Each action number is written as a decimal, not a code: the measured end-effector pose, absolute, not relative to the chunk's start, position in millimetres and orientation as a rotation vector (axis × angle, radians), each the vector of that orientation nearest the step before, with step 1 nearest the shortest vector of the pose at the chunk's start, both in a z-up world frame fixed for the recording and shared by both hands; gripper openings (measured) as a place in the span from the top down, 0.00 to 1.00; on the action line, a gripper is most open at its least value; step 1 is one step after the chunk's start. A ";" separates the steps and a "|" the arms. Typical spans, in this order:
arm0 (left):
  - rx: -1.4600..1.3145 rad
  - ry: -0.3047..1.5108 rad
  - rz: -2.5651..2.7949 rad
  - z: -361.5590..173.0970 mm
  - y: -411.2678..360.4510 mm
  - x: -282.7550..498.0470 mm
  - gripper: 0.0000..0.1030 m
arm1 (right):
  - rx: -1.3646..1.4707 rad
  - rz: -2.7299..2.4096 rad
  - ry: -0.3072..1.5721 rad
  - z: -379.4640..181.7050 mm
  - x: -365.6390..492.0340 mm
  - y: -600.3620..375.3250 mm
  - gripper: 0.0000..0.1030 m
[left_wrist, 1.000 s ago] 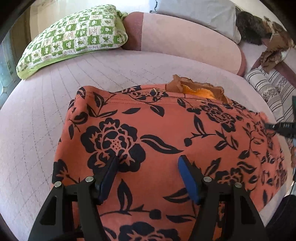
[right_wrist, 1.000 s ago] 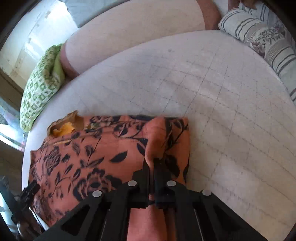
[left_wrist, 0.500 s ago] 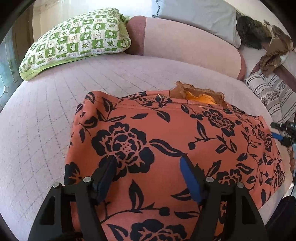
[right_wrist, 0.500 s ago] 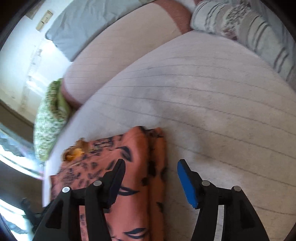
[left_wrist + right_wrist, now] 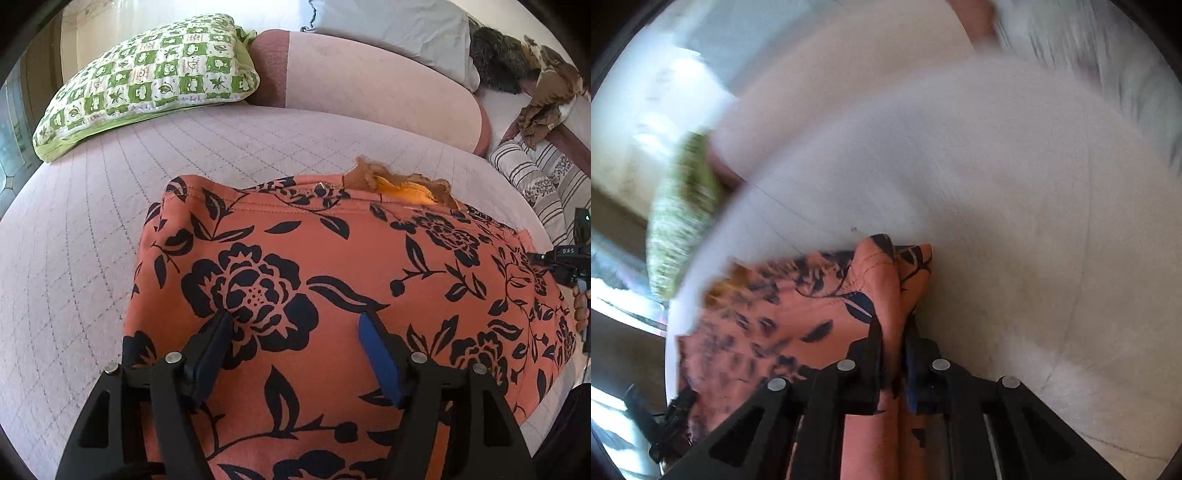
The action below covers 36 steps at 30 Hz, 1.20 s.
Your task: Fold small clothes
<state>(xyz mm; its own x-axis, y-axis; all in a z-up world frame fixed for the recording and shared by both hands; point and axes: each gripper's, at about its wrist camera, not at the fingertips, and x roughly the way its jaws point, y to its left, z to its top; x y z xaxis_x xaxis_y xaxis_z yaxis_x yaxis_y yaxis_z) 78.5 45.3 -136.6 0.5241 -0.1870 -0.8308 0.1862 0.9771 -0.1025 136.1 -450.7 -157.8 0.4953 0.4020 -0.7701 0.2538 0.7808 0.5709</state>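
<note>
Orange floral garment spread flat on the quilted pink bed, near the close edge, green checked pillow far left. Left gripper poised over the cloth's near middle, 2 fingers wide apart, nothing pinched between them. Right gripper at the garment's right edge, jaws closing, a raised fold of the fabric squeezed between both pads. Right view blurred.

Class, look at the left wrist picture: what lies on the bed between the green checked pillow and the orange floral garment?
Nothing: between the green checked pillow and the orange floral garment, the left wrist view shows only bare quilted bed cover.
</note>
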 end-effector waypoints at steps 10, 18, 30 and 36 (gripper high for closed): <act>-0.090 0.945 -0.222 -99.1 77.0 48.9 0.31 | 0.700 0.105 1.007 -108.2 60.8 -445.9 0.16; -0.138 0.938 -0.189 -93.7 104.8 15.6 0.31 | 0.627 0.136 1.099 -122.5 32.4 -426.4 0.42; -0.342 0.953 -0.080 -96.3 169.9 -5.7 0.31 | 0.752 0.036 1.068 -123.7 16.1 -437.8 0.36; -0.440 1.017 -0.109 -110.8 176.7 -9.2 0.31 | 0.521 0.072 0.872 -49.5 1.6 -405.4 0.33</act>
<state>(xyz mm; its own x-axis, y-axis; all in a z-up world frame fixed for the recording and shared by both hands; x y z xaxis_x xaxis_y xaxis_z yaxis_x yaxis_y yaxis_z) -9.2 176.7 -110.8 0.5285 -0.2890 -0.7982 -0.1141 0.9076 -0.4041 1.6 -405.4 -49.5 0.6494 0.2685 -0.7114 0.1479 0.8731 0.4646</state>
